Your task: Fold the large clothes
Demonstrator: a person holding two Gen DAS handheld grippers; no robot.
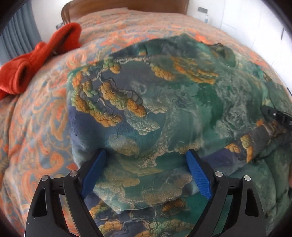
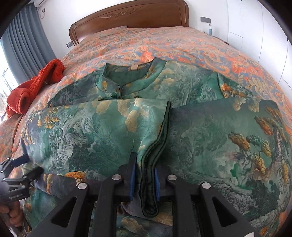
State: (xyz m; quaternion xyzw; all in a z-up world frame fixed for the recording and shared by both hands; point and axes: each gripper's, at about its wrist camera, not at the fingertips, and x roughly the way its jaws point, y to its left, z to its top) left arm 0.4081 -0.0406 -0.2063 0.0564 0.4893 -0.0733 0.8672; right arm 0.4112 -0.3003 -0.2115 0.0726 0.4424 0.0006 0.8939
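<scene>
A large green brocade garment (image 2: 209, 138) with gold and blue pine patterns lies on the bed, its collar (image 2: 118, 83) toward the headboard and its lower part folded up over the chest. My right gripper (image 2: 145, 173) is shut on the dark green piped hem (image 2: 155, 145) of the folded part. My left gripper (image 1: 146, 156) is open, its blue pads (image 1: 94, 173) straddling a folded edge of the same garment (image 1: 164, 94) without pinching it. It also shows at the left edge of the right wrist view (image 2: 23, 164).
The bed has an orange and blue patterned bedspread (image 2: 164, 45) and a wooden headboard (image 2: 131, 16). A red knitted garment (image 1: 36, 60) lies crumpled at the bed's left side, also in the right wrist view (image 2: 34, 87). Grey curtains (image 2: 25, 40) hang at the left.
</scene>
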